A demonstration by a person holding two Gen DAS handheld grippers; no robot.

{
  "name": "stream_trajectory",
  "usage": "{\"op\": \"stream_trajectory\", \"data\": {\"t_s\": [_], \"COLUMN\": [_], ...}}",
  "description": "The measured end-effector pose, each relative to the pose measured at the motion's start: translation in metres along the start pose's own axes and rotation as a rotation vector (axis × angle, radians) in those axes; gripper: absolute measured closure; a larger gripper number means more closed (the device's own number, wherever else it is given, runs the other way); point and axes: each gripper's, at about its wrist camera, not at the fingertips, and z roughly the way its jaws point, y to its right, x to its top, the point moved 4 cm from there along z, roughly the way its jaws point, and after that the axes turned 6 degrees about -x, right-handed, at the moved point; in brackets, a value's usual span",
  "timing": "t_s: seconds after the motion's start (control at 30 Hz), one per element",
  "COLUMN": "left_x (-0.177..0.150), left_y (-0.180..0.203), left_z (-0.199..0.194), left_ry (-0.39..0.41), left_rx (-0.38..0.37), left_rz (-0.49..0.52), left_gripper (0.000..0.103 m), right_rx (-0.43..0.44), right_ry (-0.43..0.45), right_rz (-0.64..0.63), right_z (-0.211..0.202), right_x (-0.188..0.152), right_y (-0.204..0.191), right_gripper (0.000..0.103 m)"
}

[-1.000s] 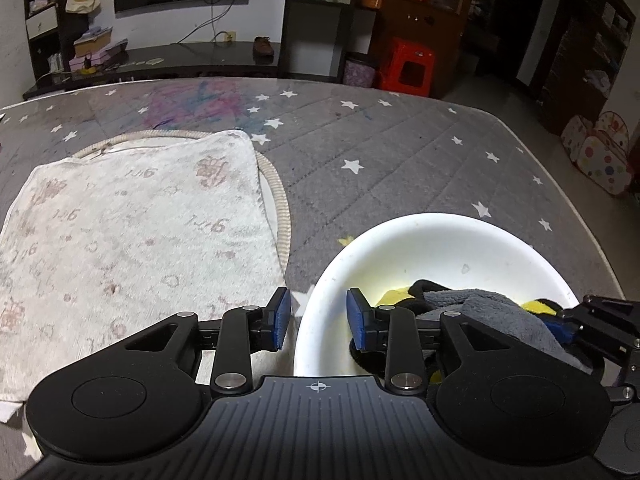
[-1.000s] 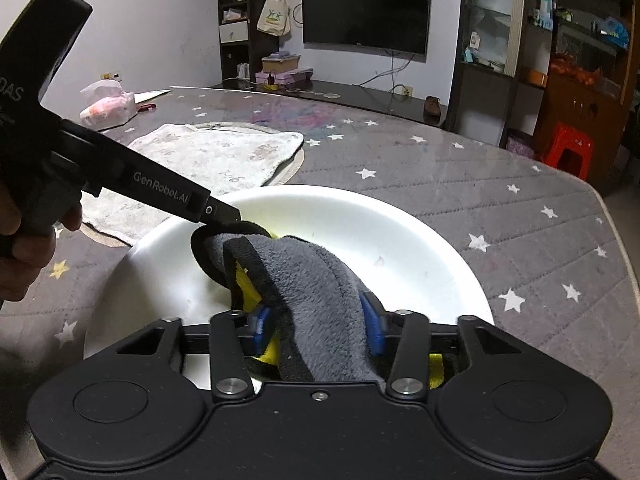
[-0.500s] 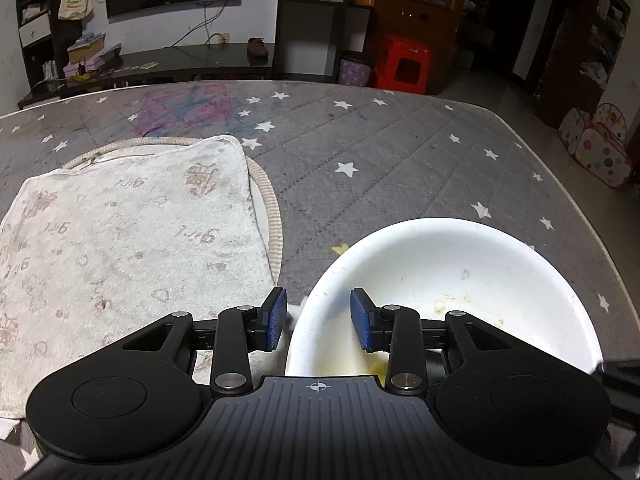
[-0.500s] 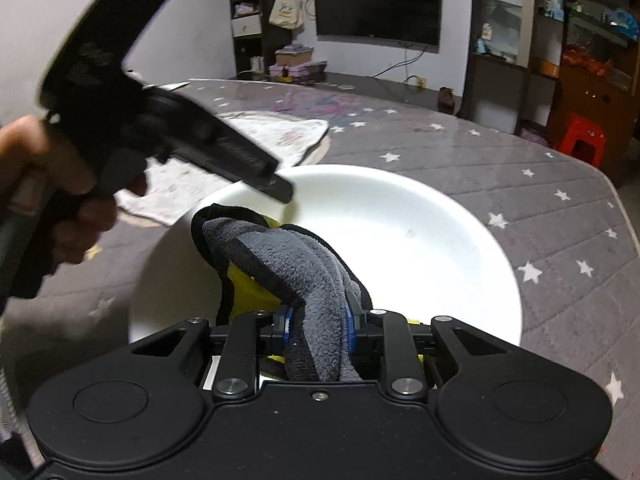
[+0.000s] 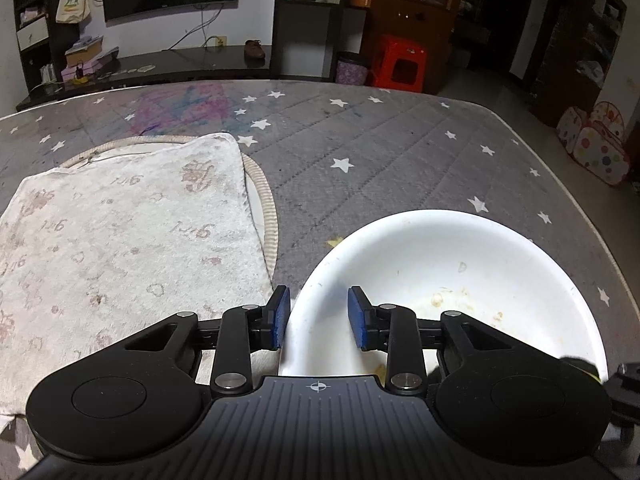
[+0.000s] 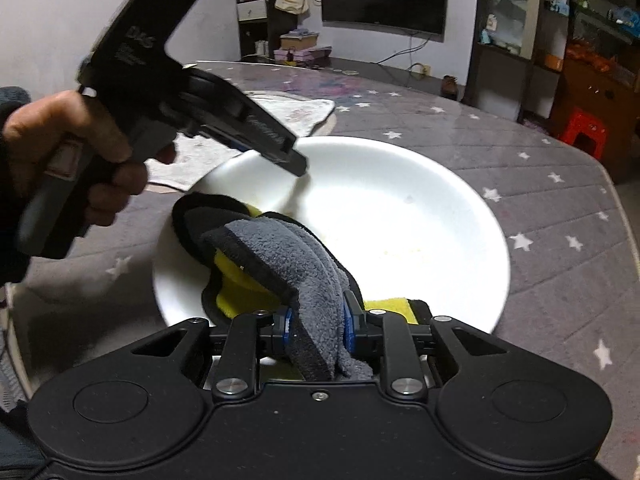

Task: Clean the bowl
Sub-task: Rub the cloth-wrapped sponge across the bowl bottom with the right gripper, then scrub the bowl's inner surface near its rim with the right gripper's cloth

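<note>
- One white bowl (image 5: 472, 264) sits on the grey star-print table (image 5: 380, 152), near the right edge; a few yellowish food specks mark its inside.
- One left gripper (image 5: 316, 316): jaws apart, its two blue pads (image 5: 280, 316) straddling the bowl's near-left rim, one outside, one inside. I cannot tell whether they touch the rim.
- One right gripper (image 6: 316, 326): jaws clamped on one grey-and-yellow cloth (image 6: 280, 256), which droops over the bowl's near rim.
- One hand (image 6: 76, 156) holds the left gripper's handle, left of the bowl.
- One pale towel (image 5: 120, 232) lies on one round mat (image 5: 266, 204), left of the bowl.
</note>
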Motion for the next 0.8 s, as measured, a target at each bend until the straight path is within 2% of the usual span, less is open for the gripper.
{"op": "stream_trajectory", "data": {"t_s": [0.43, 0.8], "left_x": [-0.010, -0.010], "left_y": [-0.001, -0.003], "left_z": [-0.010, -0.010], "left_ry": [0.014, 0.013], "left_rx": [0.018, 0.012], "left_rz": [-0.015, -0.020], "left_gripper": [0.075, 0.076], "right_rx": [-0.105, -0.148], "right_ry": [0.037, 0.058], "right_rz": [-0.004, -0.003], "right_z": [0.028, 0.053], "right_x": [0.013, 0.028], "right_y": [0.029, 0.042], "right_gripper": [0.078, 0.079]}}
